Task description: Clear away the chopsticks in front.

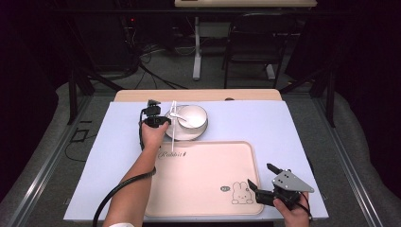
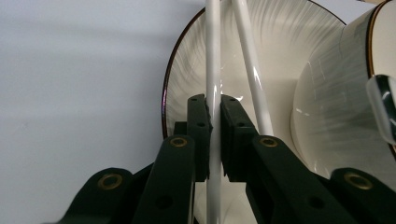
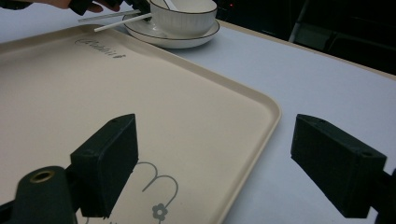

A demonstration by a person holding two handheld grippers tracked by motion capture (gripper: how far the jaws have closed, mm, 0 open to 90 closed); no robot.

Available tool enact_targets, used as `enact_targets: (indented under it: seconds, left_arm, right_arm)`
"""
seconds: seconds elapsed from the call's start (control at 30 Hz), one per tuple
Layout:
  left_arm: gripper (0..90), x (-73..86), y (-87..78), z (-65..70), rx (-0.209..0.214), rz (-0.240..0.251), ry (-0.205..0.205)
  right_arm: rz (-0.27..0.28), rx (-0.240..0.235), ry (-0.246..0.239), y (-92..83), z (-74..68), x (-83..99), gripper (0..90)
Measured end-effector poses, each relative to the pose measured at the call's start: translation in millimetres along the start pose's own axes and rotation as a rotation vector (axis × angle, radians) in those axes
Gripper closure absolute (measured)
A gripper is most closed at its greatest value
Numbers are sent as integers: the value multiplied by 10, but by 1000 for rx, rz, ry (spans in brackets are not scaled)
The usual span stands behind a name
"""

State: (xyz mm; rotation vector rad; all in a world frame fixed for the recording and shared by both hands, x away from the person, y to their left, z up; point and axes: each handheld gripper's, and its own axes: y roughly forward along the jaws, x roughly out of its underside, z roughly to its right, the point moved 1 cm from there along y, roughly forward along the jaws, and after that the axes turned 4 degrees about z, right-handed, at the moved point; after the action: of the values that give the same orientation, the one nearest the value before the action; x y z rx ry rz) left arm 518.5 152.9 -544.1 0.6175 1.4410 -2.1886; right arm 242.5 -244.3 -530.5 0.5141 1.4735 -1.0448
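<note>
My left gripper [image 2: 215, 100] is shut on a white chopstick [image 2: 212, 56], which runs straight between its pads. A second white chopstick [image 2: 250, 60] slants just to the right of the jaws, over the ribbed white plate [image 2: 275, 42]. In the high view the left gripper [image 1: 158, 120] sits at the left rim of the plate [image 1: 185, 134], with the chopsticks [image 1: 174, 135] reaching toward the tray. A white bowl [image 1: 191, 117] with a spoon [image 1: 182, 117] in it stands on the plate. My right gripper [image 1: 259, 174] is open at the tray's front right corner, its jaws [image 3: 215, 154] wide apart with nothing between them.
A beige tray [image 1: 203, 184] with a rabbit print [image 1: 242, 194] lies on the pale blue table cover [image 1: 265, 123] in front of the plate. In the right gripper view the tray's rounded edge [image 3: 266, 116] runs between the jaws. Table edges and dark floor surround the work area.
</note>
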Motion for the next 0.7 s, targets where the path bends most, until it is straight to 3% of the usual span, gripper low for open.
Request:
enact_targets:
  seconds: [0.7]
  left_arm:
    - [844,-33,-83,1,-15,26,-3]
  right_arm:
    - [-1,-2,2,4,-2,0,145]
